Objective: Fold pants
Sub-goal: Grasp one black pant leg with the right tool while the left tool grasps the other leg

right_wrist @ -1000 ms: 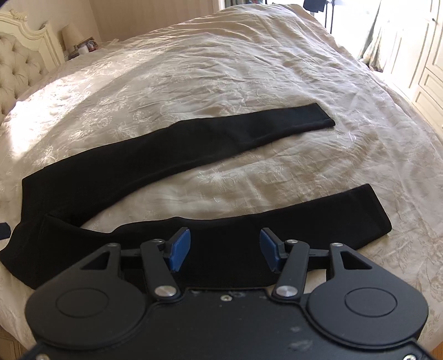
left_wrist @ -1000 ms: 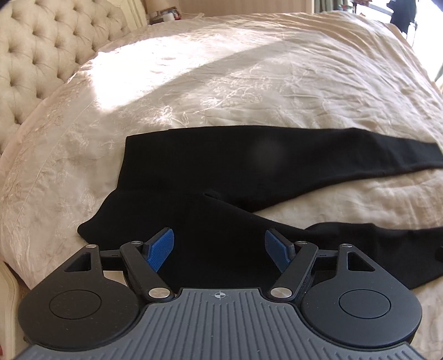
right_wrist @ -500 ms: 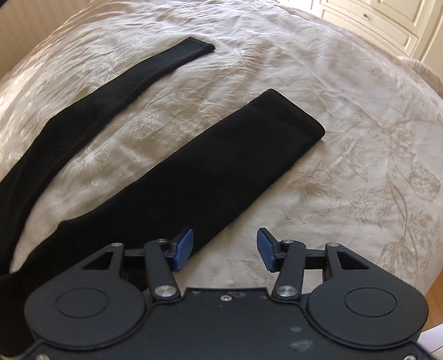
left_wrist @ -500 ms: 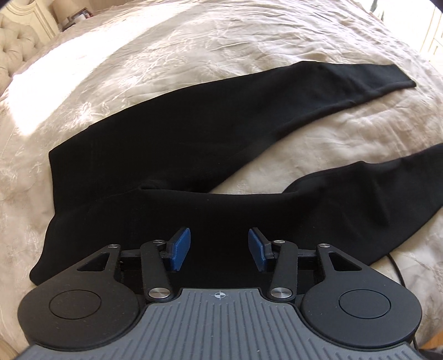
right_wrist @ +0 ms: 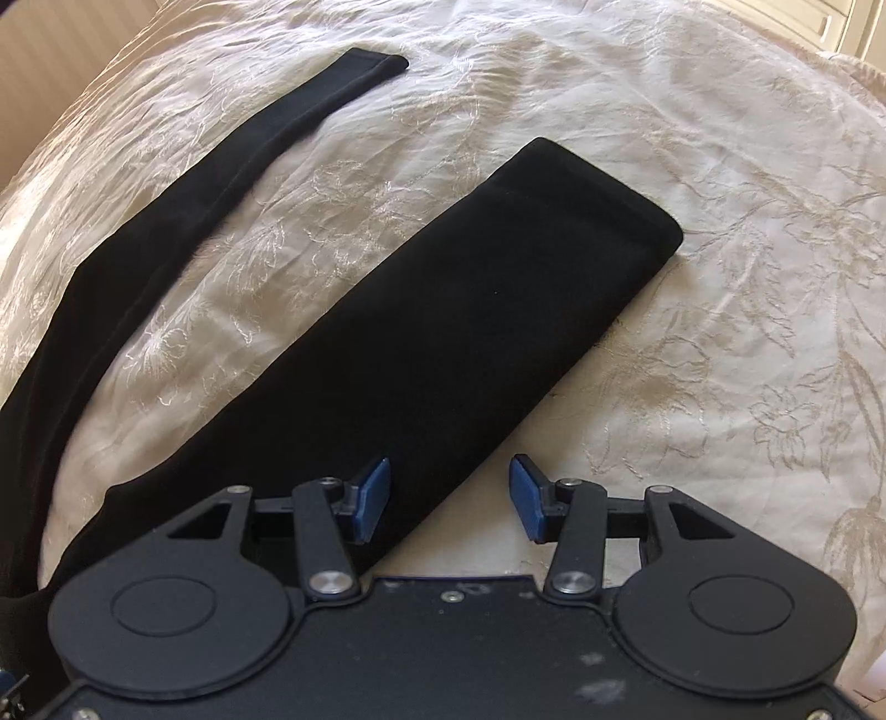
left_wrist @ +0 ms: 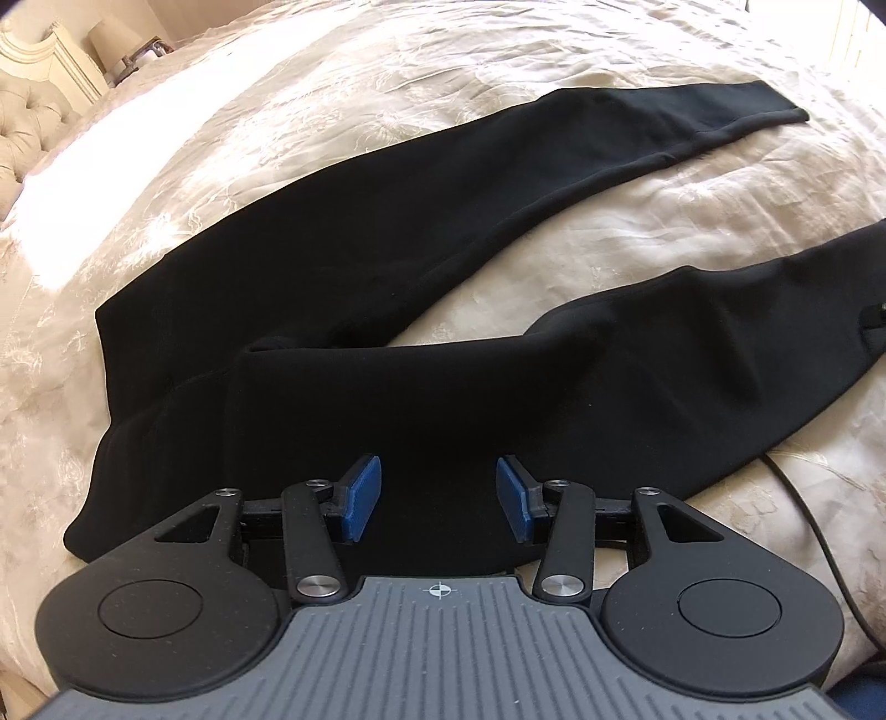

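Observation:
Black pants [left_wrist: 387,249] lie flat on a cream embroidered bedspread [left_wrist: 387,83], their two legs spread in a V. In the left wrist view my left gripper [left_wrist: 437,495] hovers low over the top of the near leg [left_wrist: 637,354], close to the waist end. Its blue pads [left_wrist: 362,493] stand apart with fabric beneath them and nothing pinched. In the right wrist view my right gripper [right_wrist: 448,493] is open over the near leg's [right_wrist: 443,310] outer edge, one pad above cloth and one above bedspread. The cuff [right_wrist: 598,194] lies ahead; the far leg [right_wrist: 221,166] runs up left.
A tufted headboard [left_wrist: 27,127] and a nightstand with a lamp [left_wrist: 116,50] stand at the far left. A dark cable [left_wrist: 814,526] trails over the bedspread at the right. Pale cabinet fronts [right_wrist: 803,16] show beyond the bed.
Both grippers have come down closer to the pants and rolled. The left jaws have narrowed; the right ones slightly. The right gripper has shifted along the near leg toward its cuff.

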The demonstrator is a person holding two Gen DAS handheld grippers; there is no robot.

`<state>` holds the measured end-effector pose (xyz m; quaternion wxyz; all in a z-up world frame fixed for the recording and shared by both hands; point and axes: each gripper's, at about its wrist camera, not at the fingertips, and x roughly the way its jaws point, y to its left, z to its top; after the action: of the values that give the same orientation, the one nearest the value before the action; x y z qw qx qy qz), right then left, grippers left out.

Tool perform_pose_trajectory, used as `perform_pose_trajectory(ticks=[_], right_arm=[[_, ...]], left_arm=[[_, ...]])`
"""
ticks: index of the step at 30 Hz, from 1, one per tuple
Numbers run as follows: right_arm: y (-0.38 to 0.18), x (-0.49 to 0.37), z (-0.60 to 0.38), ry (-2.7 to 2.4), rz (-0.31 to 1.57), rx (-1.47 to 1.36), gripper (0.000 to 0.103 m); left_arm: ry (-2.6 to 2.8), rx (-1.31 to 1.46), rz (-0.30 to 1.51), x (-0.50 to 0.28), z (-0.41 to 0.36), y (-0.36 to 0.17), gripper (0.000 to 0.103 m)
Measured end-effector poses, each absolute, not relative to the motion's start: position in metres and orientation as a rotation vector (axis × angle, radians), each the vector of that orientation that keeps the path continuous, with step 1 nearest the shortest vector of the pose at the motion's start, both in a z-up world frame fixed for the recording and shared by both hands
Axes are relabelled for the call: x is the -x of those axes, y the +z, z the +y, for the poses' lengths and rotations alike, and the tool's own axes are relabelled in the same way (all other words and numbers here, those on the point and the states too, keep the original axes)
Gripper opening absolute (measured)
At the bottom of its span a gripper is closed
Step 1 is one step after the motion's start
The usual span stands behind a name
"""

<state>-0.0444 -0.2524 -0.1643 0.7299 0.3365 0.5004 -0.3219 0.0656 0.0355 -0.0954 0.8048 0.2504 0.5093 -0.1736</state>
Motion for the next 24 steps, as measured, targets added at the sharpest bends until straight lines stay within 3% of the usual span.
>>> perform_pose_trajectory(ticks=[2,4,5,24], right_arm=[[-0.168,0.041,-0.262,-0.677,1.1,-0.792,0.047],[-0.166,0.04,-0.272,-0.639,1.076,-0.847,0.024],[-0.165,0.04,-0.277,-0.623,1.07,-0.871,0.004],[-0.09,0.027,-0.3,-0.457,0.916,-0.875,0.004]], left_arm=[[-0.377,-0.541,1.089,-0.059,0.031,-0.097,0.045],[-0.391,-0.552,1.081,-0.052,0.026,-0.098,0.045],[-0.399,-0.56,1.074,-0.048,0.022,-0.099,0.045],[-0.564,-0.712,1.035,-0.022,0.0,-0.131,0.045]])
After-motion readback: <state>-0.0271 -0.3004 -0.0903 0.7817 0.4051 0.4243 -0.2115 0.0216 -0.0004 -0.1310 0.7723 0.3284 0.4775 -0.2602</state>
